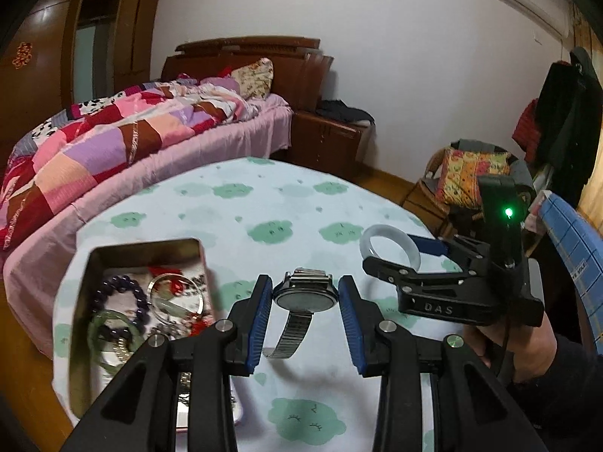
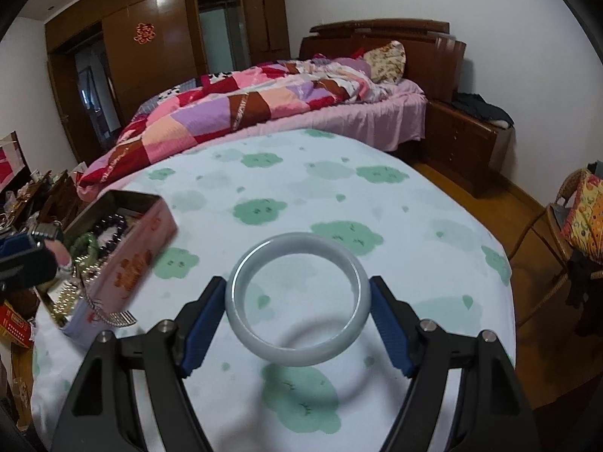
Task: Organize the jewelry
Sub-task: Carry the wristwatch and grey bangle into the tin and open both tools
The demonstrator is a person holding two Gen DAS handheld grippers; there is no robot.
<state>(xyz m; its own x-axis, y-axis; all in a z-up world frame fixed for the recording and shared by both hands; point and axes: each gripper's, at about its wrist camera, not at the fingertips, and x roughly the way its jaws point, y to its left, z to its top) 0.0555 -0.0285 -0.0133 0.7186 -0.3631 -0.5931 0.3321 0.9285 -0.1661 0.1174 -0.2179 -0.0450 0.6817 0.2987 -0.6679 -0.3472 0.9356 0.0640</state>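
Note:
A silver wristwatch (image 1: 303, 299) with a metal band lies on the cloud-print tablecloth (image 1: 245, 211). My left gripper (image 1: 305, 301) is open, with one blue pad on each side of the watch case, not touching it. My right gripper (image 2: 297, 301) is shut on a pale grey-white bangle (image 2: 297, 297) and holds it above the cloth; it also shows in the left wrist view (image 1: 390, 250). An open tin box (image 1: 143, 301) at the left holds a purple bead bracelet (image 1: 120, 293), a green bangle, a clear bangle and red trinkets.
The tin (image 2: 124, 260) has a chain hanging over its near side. A bed with a patchwork quilt (image 1: 113, 143) stands behind the table. A wicker chair (image 1: 463, 180) with cushions stands at the right. Clutter lies off the table's left edge (image 2: 22, 203).

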